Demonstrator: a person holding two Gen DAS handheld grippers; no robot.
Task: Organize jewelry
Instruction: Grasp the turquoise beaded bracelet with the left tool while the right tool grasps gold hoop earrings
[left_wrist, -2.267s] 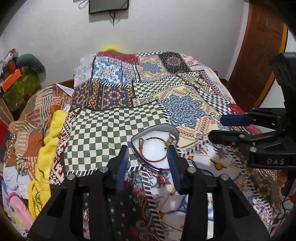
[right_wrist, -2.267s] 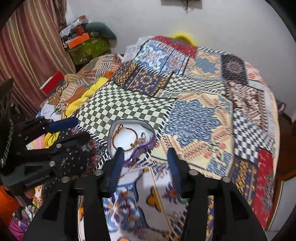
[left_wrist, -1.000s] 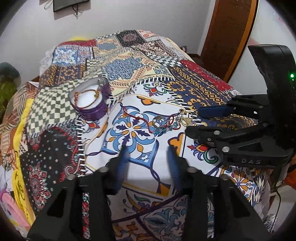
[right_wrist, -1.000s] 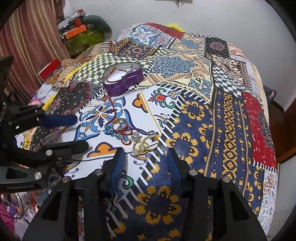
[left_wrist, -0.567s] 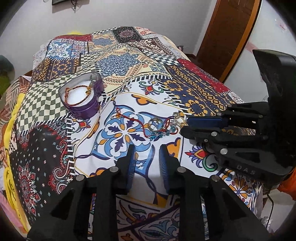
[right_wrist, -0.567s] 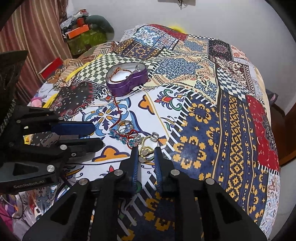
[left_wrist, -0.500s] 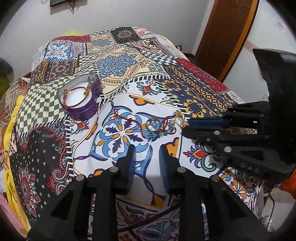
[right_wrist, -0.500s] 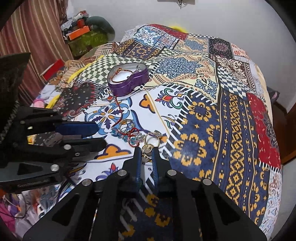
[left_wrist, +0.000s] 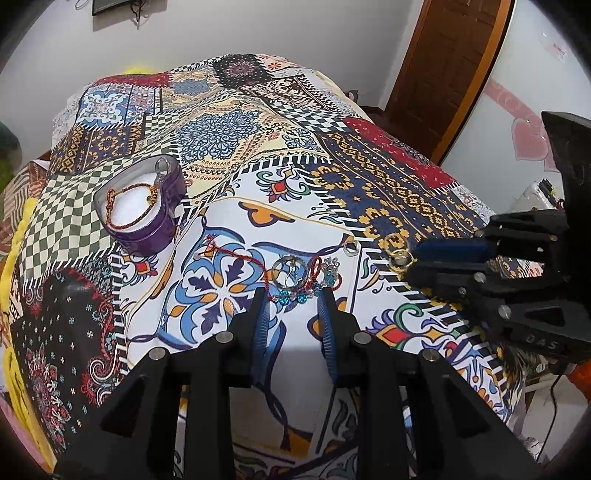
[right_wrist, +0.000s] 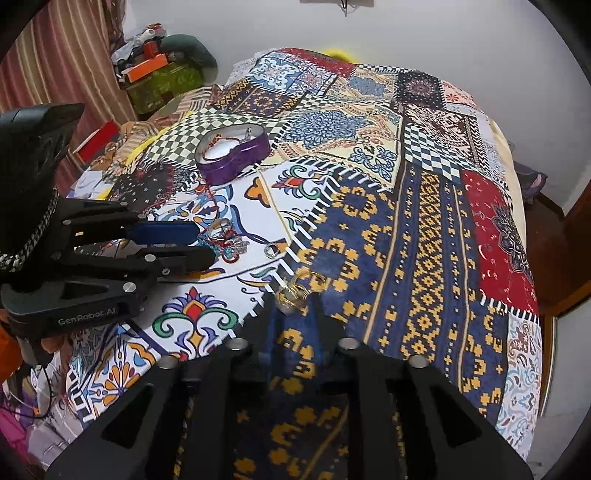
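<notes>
A purple heart-shaped jewelry tin (left_wrist: 142, 210) with a red-gold bracelet inside sits on the patterned bedspread; it also shows in the right wrist view (right_wrist: 231, 153). A tangle of red cord, a ring and blue beads (left_wrist: 299, 277) lies just ahead of my left gripper (left_wrist: 293, 299), which is open and empty. My right gripper (right_wrist: 293, 304) is shut on a cluster of gold rings (right_wrist: 295, 291), held just above the cloth; the rings also show in the left wrist view (left_wrist: 397, 253). A single silver ring (right_wrist: 271, 251) lies alone on the cloth.
The patchwork bedspread (left_wrist: 388, 177) covers the whole bed. Piled clothes and a yellow cloth (left_wrist: 11, 266) lie along the left side. A wooden door (left_wrist: 454, 66) stands at the right. A striped curtain (right_wrist: 55, 55) and cluttered shelf (right_wrist: 159, 74) are at the far left.
Both grippers have moved back from the tin to the loose jewelry. My right gripper has shut on the gold rings. My left gripper closed partway, then reopened slightly at the bead tangle.
</notes>
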